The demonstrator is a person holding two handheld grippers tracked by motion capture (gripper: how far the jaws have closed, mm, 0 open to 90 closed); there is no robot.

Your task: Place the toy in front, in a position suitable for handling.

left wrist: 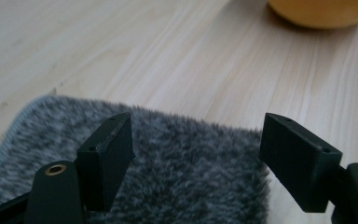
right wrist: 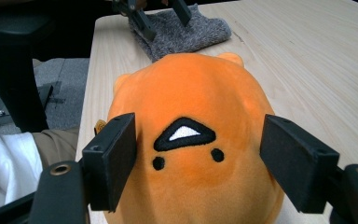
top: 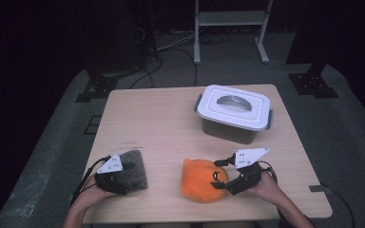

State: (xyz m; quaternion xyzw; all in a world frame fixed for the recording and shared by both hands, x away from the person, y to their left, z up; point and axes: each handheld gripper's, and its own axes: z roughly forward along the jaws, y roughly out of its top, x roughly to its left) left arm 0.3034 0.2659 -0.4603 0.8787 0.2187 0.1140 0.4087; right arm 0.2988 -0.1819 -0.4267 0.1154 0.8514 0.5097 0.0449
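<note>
left gripper (top: 128,178): jaws apart, over grey fuzzy cloth (top: 134,168), nothing pinched; table 7 o'clock
right gripper (top: 221,175): jaws wide, straddling orange plush (top: 203,180), grip unclear; 5 o'clock
lidded bin (top: 233,112): 1 o'clock

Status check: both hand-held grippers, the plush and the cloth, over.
Left hand-held gripper open over grey fuzzy cloth. Right hand-held gripper open, jaws flanking orange plush toy, pad contact unclear. Lidded bin stands apart behind.
</note>
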